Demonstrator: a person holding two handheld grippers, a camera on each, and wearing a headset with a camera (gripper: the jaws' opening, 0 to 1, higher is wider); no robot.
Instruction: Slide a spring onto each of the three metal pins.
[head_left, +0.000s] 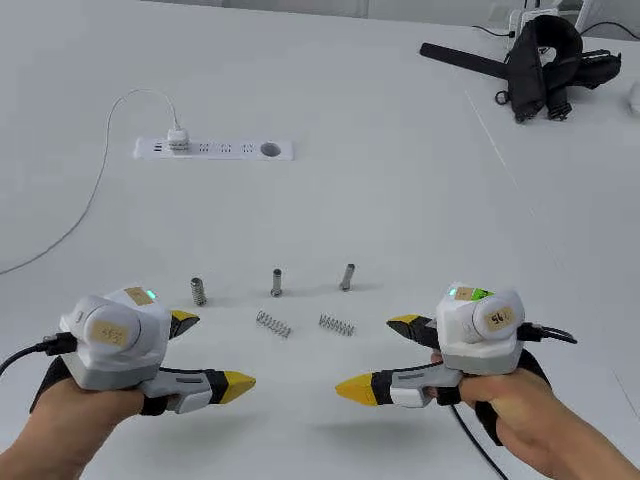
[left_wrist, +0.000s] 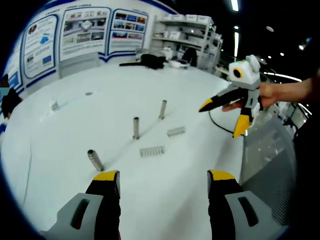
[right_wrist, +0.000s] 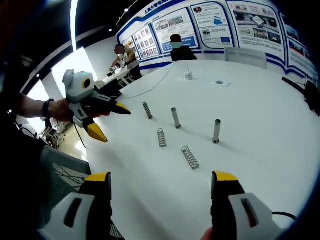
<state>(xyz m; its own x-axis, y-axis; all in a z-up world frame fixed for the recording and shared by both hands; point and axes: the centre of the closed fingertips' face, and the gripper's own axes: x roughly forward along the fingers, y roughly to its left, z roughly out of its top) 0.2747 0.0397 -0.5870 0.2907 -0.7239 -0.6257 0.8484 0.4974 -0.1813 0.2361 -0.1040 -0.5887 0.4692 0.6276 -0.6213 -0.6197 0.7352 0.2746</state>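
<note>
Head view showed one short grey metal pin (head_left: 198, 291) wearing its spring; two bare pins (head_left: 276, 282) and two loose coiled springs (head_left: 272, 323) remained. Yellow-tipped left gripper (head_left: 215, 350) and right gripper (head_left: 372, 354) gaped empty.

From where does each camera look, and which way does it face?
Head view: on the person's head, facing forward and down at the pins; both hands, left gripper, right gripper show.
Left gripper view: on the left gripper, facing the pins; own open jaws show.
Right gripper view: on the right gripper, facing the pins; own open jaws show.
Shared: all show the spring-covered pin.
</note>
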